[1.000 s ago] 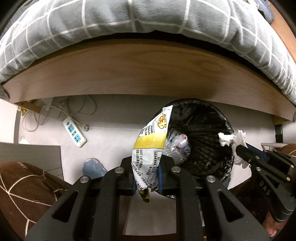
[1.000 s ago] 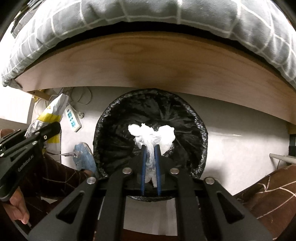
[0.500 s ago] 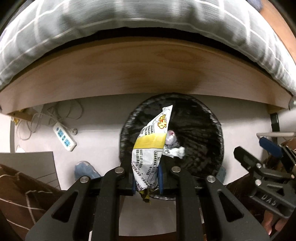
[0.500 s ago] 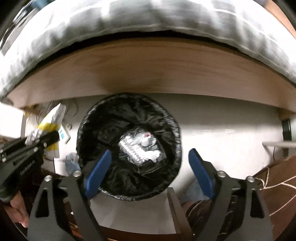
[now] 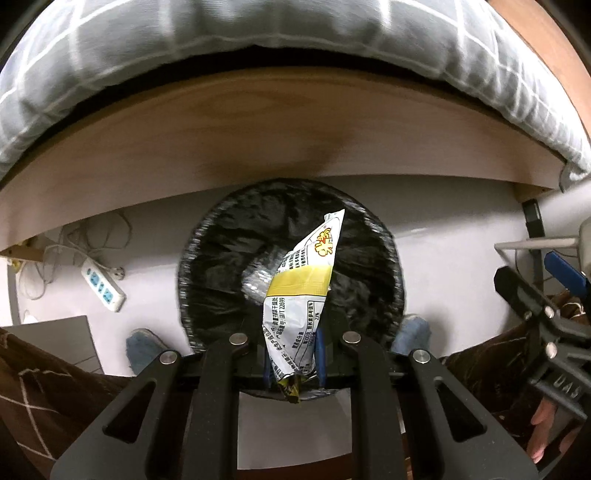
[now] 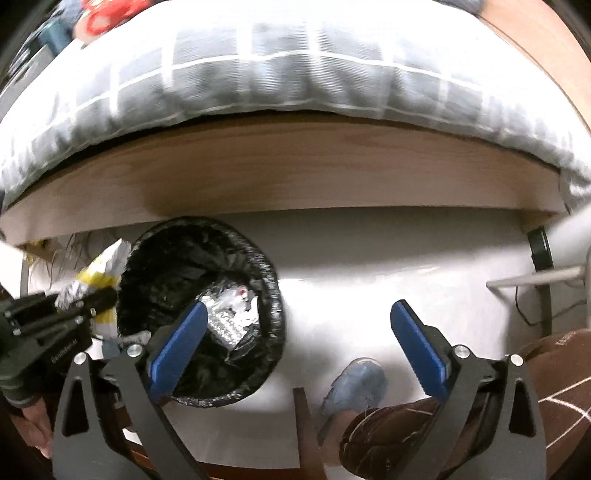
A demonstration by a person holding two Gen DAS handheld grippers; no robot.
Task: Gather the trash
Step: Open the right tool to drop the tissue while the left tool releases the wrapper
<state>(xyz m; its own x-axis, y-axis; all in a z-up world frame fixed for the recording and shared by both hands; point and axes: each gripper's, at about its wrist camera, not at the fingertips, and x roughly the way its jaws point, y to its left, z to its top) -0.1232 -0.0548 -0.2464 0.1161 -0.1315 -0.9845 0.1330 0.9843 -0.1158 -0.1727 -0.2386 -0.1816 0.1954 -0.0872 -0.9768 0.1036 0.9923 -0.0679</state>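
Observation:
My left gripper [image 5: 293, 360] is shut on a white and yellow snack wrapper [image 5: 299, 299] and holds it above the black-lined trash bin [image 5: 388, 266]. The bin also shows in the right wrist view [image 6: 271, 295], with a silver wrapper and crumpled white tissue [image 6: 229, 314] lying inside. My right gripper [image 6: 299, 347] is open and empty, over the white floor to the right of the bin. The left gripper and its wrapper [image 6: 96, 273] show at the left edge of the right wrist view.
A wooden bed frame [image 5: 258, 140] with a grey checked duvet [image 5: 258, 33] overhangs the bin. A white power strip [image 5: 103, 284] with cables lies on the floor at left. The person's blue slippers [image 6: 354, 384] and brown trouser legs [image 6: 406, 435] are near the bin.
My right gripper opened, dropped the white tissue into the bin, and moved right. My left gripper carried the snack wrapper rightward until it hangs over the bin's opening.

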